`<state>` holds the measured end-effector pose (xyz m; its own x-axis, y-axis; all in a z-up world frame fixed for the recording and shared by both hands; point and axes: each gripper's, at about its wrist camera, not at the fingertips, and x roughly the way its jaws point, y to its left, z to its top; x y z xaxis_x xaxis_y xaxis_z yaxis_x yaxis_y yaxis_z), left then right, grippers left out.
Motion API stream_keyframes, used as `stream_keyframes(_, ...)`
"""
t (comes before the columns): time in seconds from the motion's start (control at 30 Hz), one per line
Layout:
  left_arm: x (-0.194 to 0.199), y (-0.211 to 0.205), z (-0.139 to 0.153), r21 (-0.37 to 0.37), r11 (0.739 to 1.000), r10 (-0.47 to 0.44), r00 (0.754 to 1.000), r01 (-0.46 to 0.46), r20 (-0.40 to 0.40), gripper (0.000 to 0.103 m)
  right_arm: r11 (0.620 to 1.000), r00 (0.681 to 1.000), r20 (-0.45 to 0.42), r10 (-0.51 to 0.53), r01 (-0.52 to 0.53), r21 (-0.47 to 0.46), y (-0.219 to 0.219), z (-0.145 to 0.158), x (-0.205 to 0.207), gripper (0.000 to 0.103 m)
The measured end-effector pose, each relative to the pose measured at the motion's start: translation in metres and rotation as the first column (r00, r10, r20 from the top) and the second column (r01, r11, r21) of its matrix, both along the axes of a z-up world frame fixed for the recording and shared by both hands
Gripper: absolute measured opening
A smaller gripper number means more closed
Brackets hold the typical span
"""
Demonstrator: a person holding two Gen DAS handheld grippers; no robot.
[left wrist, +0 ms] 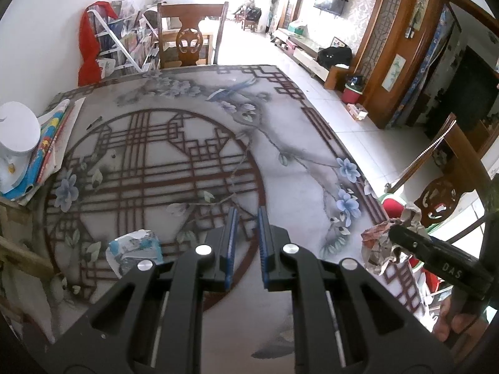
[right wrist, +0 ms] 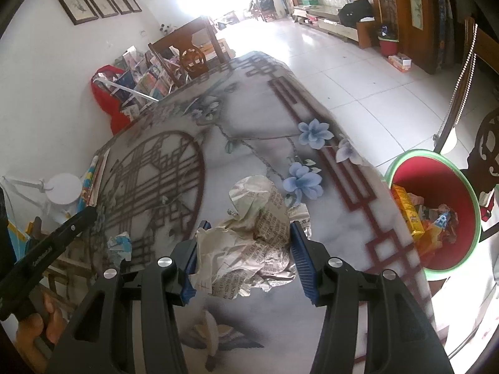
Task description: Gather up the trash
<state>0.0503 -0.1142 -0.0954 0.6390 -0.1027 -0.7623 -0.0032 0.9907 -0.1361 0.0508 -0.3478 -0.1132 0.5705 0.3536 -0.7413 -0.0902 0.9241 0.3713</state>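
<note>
A crumpled newspaper ball (right wrist: pixel 259 218) sits between the blue pads of my right gripper (right wrist: pixel 249 227), which is shut on it just above the patterned table (right wrist: pixel 249 115) near its right edge. The same ball (left wrist: pixel 379 243) shows at the right of the left wrist view. A red bin (right wrist: pixel 436 174) with a green rim stands on the floor beside that edge, with several wrappers in it. My left gripper (left wrist: pixel 247 212) hovers over the table, shut with nothing between its pads. A crumpled blue-and-white wrapper (left wrist: pixel 137 246) lies on the table to its left.
Colourful books (left wrist: pixel 46 149) and a white lamp base (left wrist: pixel 18 131) lie along the table's left edge. A wooden chair (left wrist: pixel 190 40) stands at the far end, another chair (left wrist: pixel 443 193) at the right behind the bin. White tiled floor (right wrist: pixel 358 71) stretches to the right.
</note>
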Motion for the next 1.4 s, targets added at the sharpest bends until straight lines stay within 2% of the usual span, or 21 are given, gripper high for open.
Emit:
stream_keyframes(0.43,0.014,-0.062,0.012,0.012,0.999,-0.030,0.999,0.029,0.030,0.013,0.999,0.999,0.033,-0.034,0.034,-0.001,-0.061,0.010,0.006,0.050)
stream_keyframes(0.73,0.020,-0.098,0.020,0.042,0.998,-0.048,0.998,0.047,0.036,0.013,0.999,0.998,0.038,-0.043,0.041,0.031,-0.095,0.007,0.011,0.050)
stream_keyframes(0.9,0.023,-0.099,0.017,0.097,0.994,-0.047,0.998,0.043,0.045,0.015,0.998,0.998,0.037,-0.049,0.048,0.041,-0.109,0.006,0.012,0.050)
stream_keyframes(0.93,0.024,-0.091,0.015,0.105,0.994,-0.035,0.999,0.030,0.041,0.030,0.998,0.998,0.036,-0.052,0.051,0.042,-0.112,0.006,0.011,0.050)
stream_keyframes(0.97,0.024,-0.074,0.010,0.107,0.994,-0.007,0.999,0.003,0.034,0.065,0.998,0.998,0.035,-0.054,0.053,0.043,-0.115,0.006,0.011,0.050)
stream_keyframes(1.03,0.022,-0.038,-0.001,0.095,0.995,0.014,0.999,-0.017,0.033,0.098,0.998,0.998,0.026,-0.056,0.055,0.043,-0.119,0.004,0.010,0.050)
stream_keyframes(1.07,0.021,-0.026,-0.004,0.108,0.994,0.013,0.999,-0.017,0.031,0.098,0.997,0.998,0.019,-0.060,0.059,0.044,-0.122,0.002,0.010,0.050)
stream_keyframes(1.13,0.019,0.002,-0.016,0.193,0.981,0.010,1.000,-0.014,0.020,0.098,0.997,0.998,0.006,-0.066,0.065,0.045,-0.124,-0.002,0.009,0.050)
stream_keyframes(1.17,0.019,0.022,-0.026,0.249,0.969,0.001,1.000,0.000,-0.005,0.098,0.997,0.998,-0.001,-0.068,0.068,0.046,-0.125,-0.004,0.009,0.050)
stream_keyframes(1.23,0.020,0.049,-0.045,0.303,0.953,0.003,0.998,0.016,-0.061,0.098,0.996,0.997,-0.011,-0.076,0.076,0.046,-0.126,-0.007,0.009,0.051)
stream_keyframes(1.3,0.023,0.071,-0.062,0.323,0.946,0.019,0.992,0.022,-0.124,0.098,0.996,0.997,-0.017,-0.080,0.081,0.046,-0.124,-0.008,0.009,0.051)
stream_keyframes(1.4,0.025,0.093,-0.083,0.307,0.951,0.035,0.983,0.022,-0.179,0.098,0.996,0.997,-0.025,-0.080,0.081,0.045,-0.118,-0.010,0.010,0.051)
